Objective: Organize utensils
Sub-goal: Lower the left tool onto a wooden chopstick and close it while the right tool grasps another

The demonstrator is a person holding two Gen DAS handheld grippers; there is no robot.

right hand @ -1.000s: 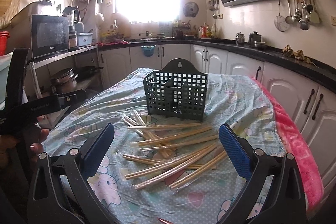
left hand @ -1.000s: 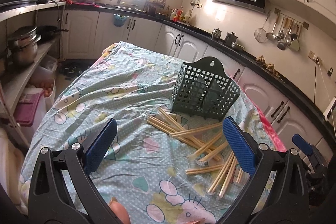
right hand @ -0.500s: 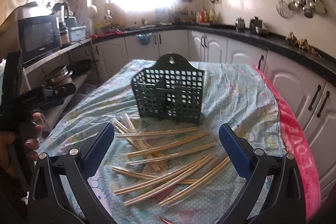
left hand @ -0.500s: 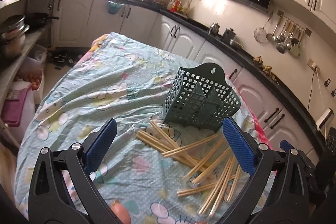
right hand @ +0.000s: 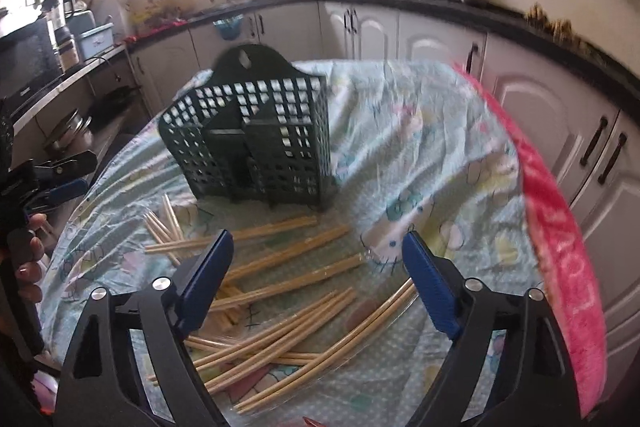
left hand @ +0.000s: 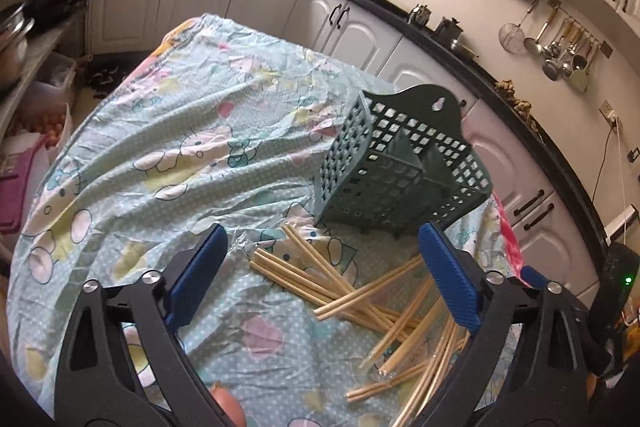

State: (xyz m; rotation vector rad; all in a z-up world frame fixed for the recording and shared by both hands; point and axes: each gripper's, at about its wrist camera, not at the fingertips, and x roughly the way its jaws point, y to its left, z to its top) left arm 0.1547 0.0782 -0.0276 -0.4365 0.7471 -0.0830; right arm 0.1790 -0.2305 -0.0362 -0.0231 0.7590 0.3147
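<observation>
Several wooden chopsticks (left hand: 340, 287) lie scattered on the patterned tablecloth (left hand: 168, 155), in front of an upright dark green slotted utensil basket (left hand: 396, 167). My left gripper (left hand: 324, 279) is open and empty, above the left end of the pile. In the right wrist view the chopsticks (right hand: 280, 291) lie below my right gripper (right hand: 316, 283), which is open and empty. The basket (right hand: 256, 147) stands just behind them. The left gripper (right hand: 56, 183) shows at the far left of the right wrist view.
A pink towel edge (right hand: 560, 247) runs along the table's right side. White cabinets (left hand: 352, 27) and a dark counter ring the table. Shelves with pots (left hand: 16, 39) stand to the left. Ladles hang on the wall (left hand: 560, 43).
Both grippers have moved forward and down toward the chopsticks, tilting to look more steeply at the table. Both stay open. The chopsticks and basket have not moved.
</observation>
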